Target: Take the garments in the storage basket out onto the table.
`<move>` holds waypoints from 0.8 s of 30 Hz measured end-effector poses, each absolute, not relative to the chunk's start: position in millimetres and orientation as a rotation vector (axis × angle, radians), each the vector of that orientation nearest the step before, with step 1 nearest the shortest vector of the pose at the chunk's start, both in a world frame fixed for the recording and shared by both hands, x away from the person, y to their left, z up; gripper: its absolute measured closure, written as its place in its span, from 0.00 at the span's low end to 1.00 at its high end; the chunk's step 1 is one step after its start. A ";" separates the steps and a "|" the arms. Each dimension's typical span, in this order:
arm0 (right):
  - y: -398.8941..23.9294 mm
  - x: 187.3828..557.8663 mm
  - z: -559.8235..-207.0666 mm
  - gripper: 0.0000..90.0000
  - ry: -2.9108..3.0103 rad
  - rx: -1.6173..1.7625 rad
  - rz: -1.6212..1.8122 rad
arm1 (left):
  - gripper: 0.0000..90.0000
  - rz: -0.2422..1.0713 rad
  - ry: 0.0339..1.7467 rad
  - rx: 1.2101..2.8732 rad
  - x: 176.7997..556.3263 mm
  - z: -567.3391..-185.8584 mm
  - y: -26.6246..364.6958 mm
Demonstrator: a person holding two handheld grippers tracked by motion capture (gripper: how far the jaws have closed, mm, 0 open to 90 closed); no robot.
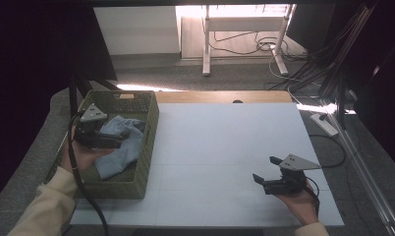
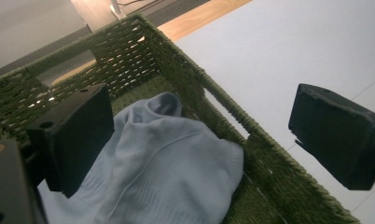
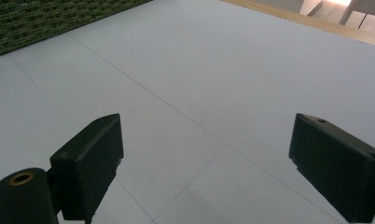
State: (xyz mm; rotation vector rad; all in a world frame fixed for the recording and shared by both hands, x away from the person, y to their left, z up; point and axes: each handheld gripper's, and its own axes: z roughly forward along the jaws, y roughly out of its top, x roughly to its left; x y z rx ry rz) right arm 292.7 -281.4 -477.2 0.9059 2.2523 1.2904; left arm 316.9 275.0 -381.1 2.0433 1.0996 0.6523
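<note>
At the left edge of the white worktop [image 1: 225,147], the left tool [image 1: 118,139] is hovering inside a green woven basket [image 1: 151,128], its jaws standing wide apart over a crumpled pale blue cloth [image 2: 162,172] that is lying on the basket floor against the near wall. Well apart at the right, the right tool [image 1: 266,169] is resting low over the bare worktop, jaws spread and gripping nothing.

left claw [image 1: 118,140] agape, right claw [image 1: 266,171] agape
</note>
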 end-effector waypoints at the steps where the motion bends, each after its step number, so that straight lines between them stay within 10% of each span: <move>1: -281.4 292.7 -477.2 0.12 2.252 0.906 1.290 | 0.08 0.656 1.102 2.046 317.8 -381.1 275.9; 24: -280.7 293.3 -479.1 0.12 2.262 0.909 1.281 | 0.08 0.641 1.190 2.059 342.9 -389.9 302.5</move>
